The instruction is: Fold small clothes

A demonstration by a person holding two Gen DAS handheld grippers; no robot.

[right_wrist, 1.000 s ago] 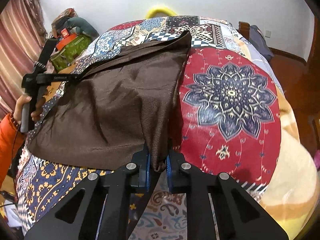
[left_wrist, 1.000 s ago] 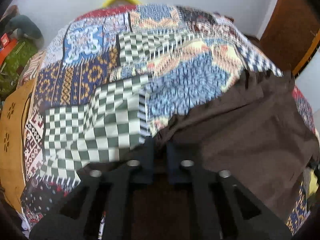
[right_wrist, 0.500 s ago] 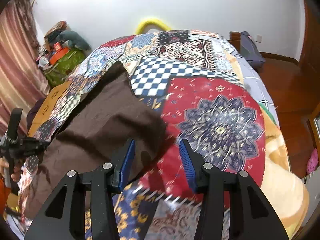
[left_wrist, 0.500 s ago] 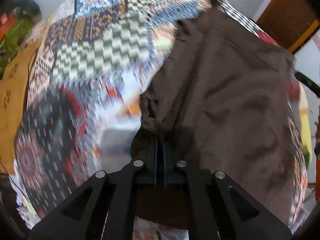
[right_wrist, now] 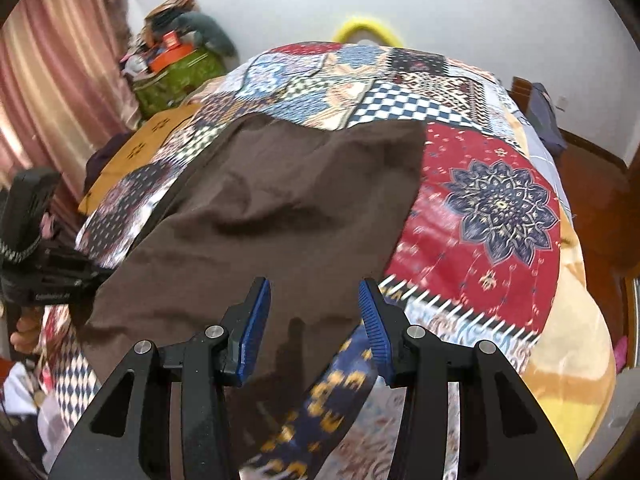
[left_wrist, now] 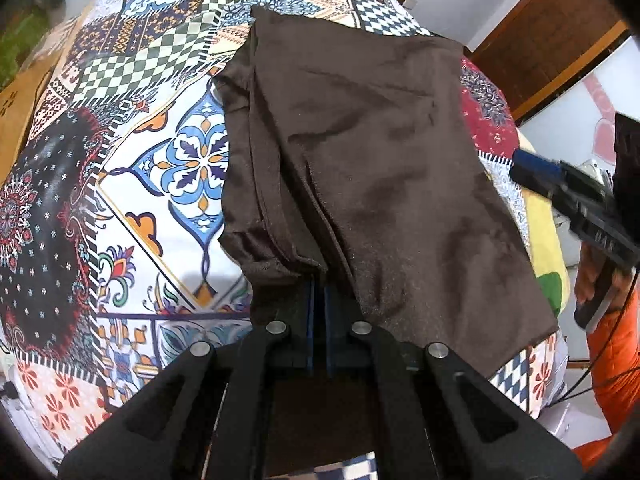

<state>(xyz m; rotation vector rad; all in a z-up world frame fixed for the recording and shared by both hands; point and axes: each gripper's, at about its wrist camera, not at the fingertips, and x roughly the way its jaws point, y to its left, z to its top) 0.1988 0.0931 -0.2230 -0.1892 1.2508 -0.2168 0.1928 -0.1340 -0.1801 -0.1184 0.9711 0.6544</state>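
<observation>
A dark brown garment point(left_wrist: 372, 152) lies folded over on the patchwork bedspread point(left_wrist: 160, 168). My left gripper point(left_wrist: 317, 292) is shut on the garment's near edge, with cloth bunched over its blue pads. In the right wrist view the same garment point(right_wrist: 272, 216) spreads across the bed's left half. My right gripper point(right_wrist: 314, 312) is open and empty just above the garment's near edge. The left gripper shows at the left edge of that view point(right_wrist: 44, 276), and the right gripper shows at the right edge of the left wrist view point(left_wrist: 576, 204).
The bedspread point(right_wrist: 492, 208) covers the whole bed. A green bag with clutter point(right_wrist: 176, 72) stands by the pink curtain point(right_wrist: 52, 80) at the back left. A yellow ring point(right_wrist: 362, 28) leans against the white wall. A wooden door point(left_wrist: 548, 36) lies beyond the bed.
My right gripper has opened and let go of the garment, then backed off. My left gripper, still shut on the cloth, has swung it over so the garment lies folded on the bed.
</observation>
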